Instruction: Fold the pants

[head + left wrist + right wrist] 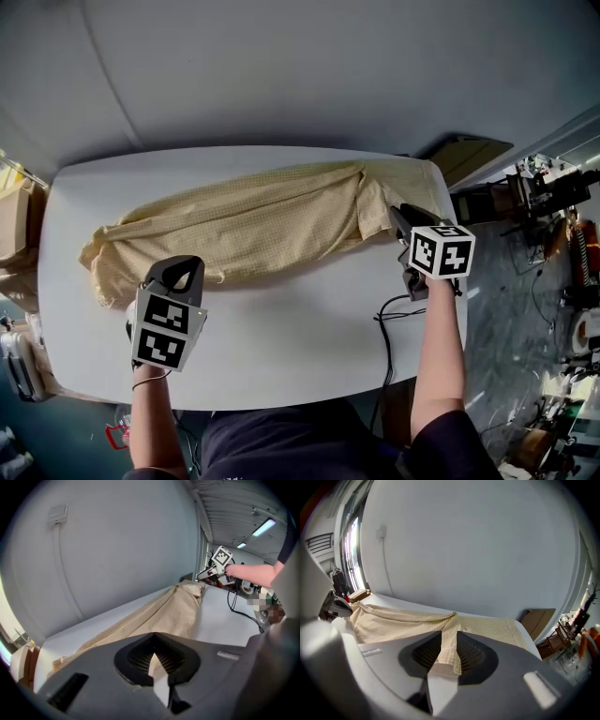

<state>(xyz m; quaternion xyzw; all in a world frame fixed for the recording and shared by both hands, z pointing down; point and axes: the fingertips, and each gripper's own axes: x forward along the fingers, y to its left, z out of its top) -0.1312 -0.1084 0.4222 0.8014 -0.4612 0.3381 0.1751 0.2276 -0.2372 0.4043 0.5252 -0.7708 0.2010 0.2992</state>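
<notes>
Right gripper (449, 637) is clamped on a fold of the pants (262, 225) near the table's (300, 347) right edge. Left gripper (153, 639) is closed, seemingly empty, by their front edge. The pants lie along the far edge. The cloth looks light and limp, so pinch doubled edges.

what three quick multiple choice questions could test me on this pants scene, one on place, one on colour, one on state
1. Where do the pants lie?
A on the floor
B along the white table
C on a chair

2. What colour are the pants?
A dark blue
B black
C pale yellow

3. What is between the jaws of the right tongs?
A nothing
B a fold of the pants
C a cable

Answers:
1 B, the head view shows them stretched across the tabletop.
2 C, the cloth is pale yellow in every view.
3 B, the right gripper view shows cloth filling the gap between the jaws.
</notes>
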